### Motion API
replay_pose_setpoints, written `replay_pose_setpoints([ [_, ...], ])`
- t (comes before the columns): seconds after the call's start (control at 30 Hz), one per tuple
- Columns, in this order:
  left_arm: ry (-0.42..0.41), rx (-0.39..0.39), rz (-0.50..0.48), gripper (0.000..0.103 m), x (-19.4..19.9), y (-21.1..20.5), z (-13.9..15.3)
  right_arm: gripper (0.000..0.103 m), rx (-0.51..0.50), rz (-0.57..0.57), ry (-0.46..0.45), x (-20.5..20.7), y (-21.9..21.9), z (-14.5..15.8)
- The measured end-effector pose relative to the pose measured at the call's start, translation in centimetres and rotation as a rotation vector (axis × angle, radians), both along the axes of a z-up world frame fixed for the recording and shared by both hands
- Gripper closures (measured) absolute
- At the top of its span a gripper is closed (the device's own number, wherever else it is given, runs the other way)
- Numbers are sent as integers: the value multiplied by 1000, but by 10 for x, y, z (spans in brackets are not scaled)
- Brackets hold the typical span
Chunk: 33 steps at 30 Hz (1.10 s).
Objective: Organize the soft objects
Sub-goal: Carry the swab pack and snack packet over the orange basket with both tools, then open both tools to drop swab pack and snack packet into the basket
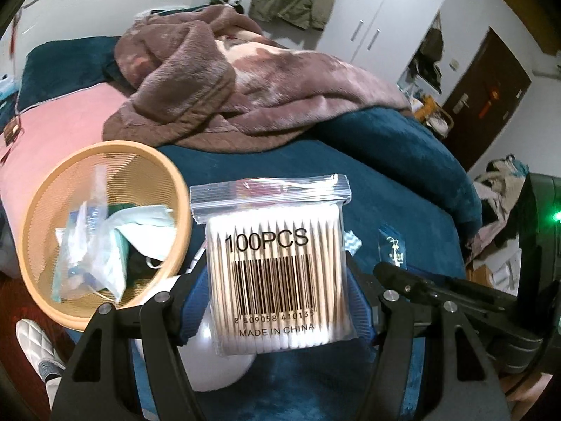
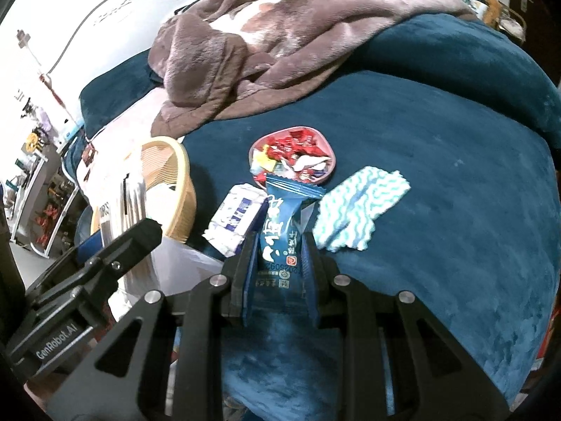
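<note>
Left gripper [image 1: 277, 280]: jaws wide, clamped on cotton swab bag [image 1: 277, 263], centre frame, held upright above the blue bedspread [image 1: 385, 193].
Right gripper [image 2: 280, 256]: nearly closed, pinching blue snack packet [image 2: 282, 231], centre frame.
Basket [image 1: 38, 210]: left, holds soft packets.
Candy dish [image 2: 329, 147]: above packet.

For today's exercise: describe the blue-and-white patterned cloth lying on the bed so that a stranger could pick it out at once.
Start at the dark teal bedspread, then find the pink dish of sweets near its middle. Just to the right of the dish lies the cloth, flat and folded. It alone has a white and turquoise zigzag weave; its neighbours are shiny packets.
</note>
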State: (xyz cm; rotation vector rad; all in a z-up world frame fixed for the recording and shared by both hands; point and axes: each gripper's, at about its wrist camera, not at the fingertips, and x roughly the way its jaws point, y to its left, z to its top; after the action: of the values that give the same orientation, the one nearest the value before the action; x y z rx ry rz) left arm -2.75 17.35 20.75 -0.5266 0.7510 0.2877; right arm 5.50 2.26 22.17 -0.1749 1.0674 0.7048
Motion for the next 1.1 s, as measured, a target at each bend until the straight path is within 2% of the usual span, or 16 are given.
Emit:
replay_pose_setpoints([
  [0.47, -35, -40, 159, 33, -32, 59, -1, 79, -1, 101, -5, -18, 62, 1],
  [0.83, -21, -80, 282, 33, -54, 104, -14, 79, 6, 181, -1, -31, 112, 0],
  [1.1, 12, -105, 356, 33, -65, 134, -29, 79, 27, 218, 68, -34, 144, -9],
])
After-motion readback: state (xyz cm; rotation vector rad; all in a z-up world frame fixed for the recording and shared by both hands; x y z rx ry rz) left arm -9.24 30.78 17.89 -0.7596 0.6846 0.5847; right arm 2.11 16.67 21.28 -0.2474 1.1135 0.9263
